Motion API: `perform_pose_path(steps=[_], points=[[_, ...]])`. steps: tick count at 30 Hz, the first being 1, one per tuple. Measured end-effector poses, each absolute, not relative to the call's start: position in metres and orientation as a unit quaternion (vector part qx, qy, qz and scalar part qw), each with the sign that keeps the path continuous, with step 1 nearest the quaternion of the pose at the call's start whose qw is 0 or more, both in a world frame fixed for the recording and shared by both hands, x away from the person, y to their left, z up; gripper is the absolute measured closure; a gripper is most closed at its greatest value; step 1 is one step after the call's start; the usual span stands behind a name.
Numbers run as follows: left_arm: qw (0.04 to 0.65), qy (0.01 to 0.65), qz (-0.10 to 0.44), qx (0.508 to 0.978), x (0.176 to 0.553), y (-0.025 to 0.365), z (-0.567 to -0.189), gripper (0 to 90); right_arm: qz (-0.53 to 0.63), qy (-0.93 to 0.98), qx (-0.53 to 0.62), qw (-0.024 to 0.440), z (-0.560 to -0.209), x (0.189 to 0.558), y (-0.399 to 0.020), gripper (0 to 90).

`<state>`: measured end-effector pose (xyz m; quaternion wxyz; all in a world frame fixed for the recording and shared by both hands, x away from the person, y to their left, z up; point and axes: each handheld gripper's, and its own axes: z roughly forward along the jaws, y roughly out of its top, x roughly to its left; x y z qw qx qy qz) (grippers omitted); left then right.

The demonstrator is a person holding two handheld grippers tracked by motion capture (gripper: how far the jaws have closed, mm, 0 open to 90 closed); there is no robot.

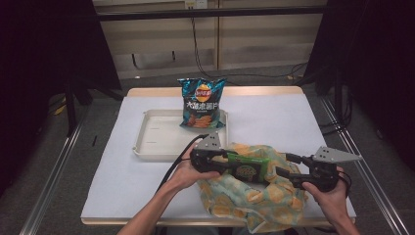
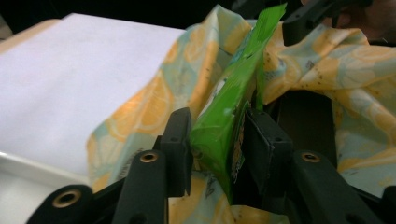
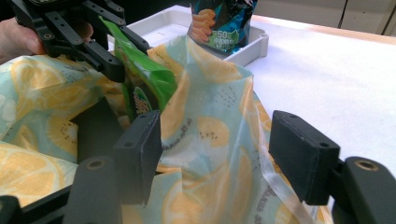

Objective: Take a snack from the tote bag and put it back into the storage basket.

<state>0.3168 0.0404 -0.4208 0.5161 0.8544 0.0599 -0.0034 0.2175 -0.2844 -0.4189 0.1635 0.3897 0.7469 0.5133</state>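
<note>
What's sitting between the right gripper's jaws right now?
A fold of the lemon-print bag, with the jaws apart around it, in the right gripper view; the right gripper is open.

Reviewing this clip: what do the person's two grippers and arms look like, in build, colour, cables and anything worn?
Both the left gripper and the right gripper are black, each topped by a grey three-cornered plate with small holes. Their jaws are angular black bars ending in flat rectangular pads, with brass-coloured rings at the pivot holes. A black cable trails from the left gripper. The forearms are bare; no sleeves or gloves are visible.
</note>
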Motion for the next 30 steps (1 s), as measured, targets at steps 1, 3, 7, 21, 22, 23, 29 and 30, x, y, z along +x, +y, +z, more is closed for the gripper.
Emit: perform_pose_path(steps=[1, 3, 7, 21, 22, 23, 29, 30], points=[[0.510, 0.053, -0.005, 0.859, 0.315, 0.038, -0.423, 63.0, 0.514, 0.747, 0.390, 0.163, -0.419, 0.217, -0.284, 33.8], [0.508, 0.050, -0.005, 0.860, 0.314, 0.036, -0.424, 63.9, 0.513, 0.748, 0.390, 0.161, -0.421, 0.218, -0.283, 33.1], [0.509, 0.056, -0.009, 0.859, 0.315, 0.036, -0.424, 72.4, 0.513, 0.750, 0.386, 0.161, -0.421, 0.219, -0.283, 32.4], [0.542, 0.077, -0.026, 0.837, 0.321, 0.056, -0.407, 73.8, 0.536, 0.737, 0.380, 0.160, -0.415, 0.218, -0.282, 18.6], [0.541, 0.080, -0.023, 0.837, 0.321, 0.058, -0.405, 73.7, 0.535, 0.737, 0.381, 0.159, -0.415, 0.218, -0.281, 17.0], [0.546, 0.078, -0.024, 0.834, 0.322, 0.059, -0.403, 73.7, 0.534, 0.738, 0.382, 0.159, -0.415, 0.217, -0.280, 15.8], [0.557, 0.083, -0.021, 0.826, 0.322, 0.068, -0.392, 73.8, 0.531, 0.737, 0.385, 0.164, -0.417, 0.214, -0.281, 11.9], [0.564, 0.083, -0.023, 0.822, 0.322, 0.069, -0.391, 73.8, 0.531, 0.735, 0.387, 0.167, -0.417, 0.213, -0.281, 11.1]])
